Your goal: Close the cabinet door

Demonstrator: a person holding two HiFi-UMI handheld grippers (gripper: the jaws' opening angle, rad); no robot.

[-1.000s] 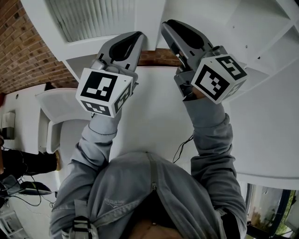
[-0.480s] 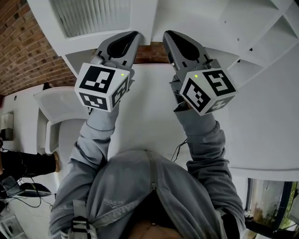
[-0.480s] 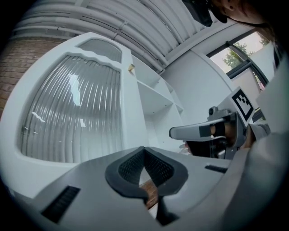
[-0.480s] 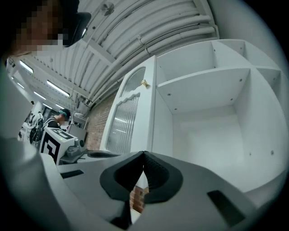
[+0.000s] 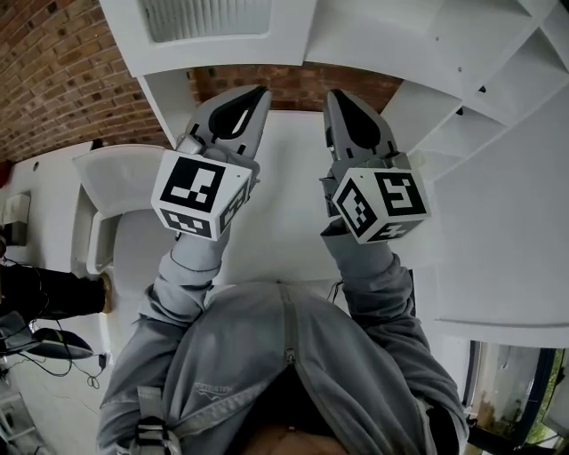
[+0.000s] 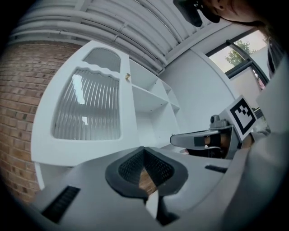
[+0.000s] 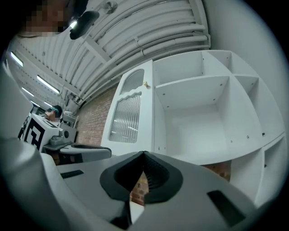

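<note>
Door [image 5: 293,35]: white, with a ribbed pane [image 5: 206,16]. It stands open, swung out to the left of the cabinet [image 5: 462,62]. In the left gripper view the door [image 6: 128,117] fills the left half of the frame, with a small brass-coloured knob [image 6: 128,77] near its free edge. In the right gripper view the door [image 7: 146,113] stands edge-on beside the open compartments, and the knob [image 7: 146,84] is visible there too.

Cabinet [image 7: 194,117]: white, with its shelves bare. A brick wall [image 5: 62,80] runs behind and to the left of it.

Left tool [image 5: 258,92]: jaws together with nothing between them. In its own view the tips [image 6: 144,150] meet, and only background shows through the slot below them. It points up toward the door's lower edge, near it but apart from it.

Right tool [image 5: 336,96]: jaws together and empty. The tips [image 7: 143,155] meet in its own view. It points toward the cabinet's lower shelf without touching it.

The two tools are held side by side, near each other but not in contact. Each shows in the other's view: the right tool [image 6: 203,140] and the left tool [image 7: 79,152]. The person holding them wears a grey hoodie [image 5: 284,355].
</note>
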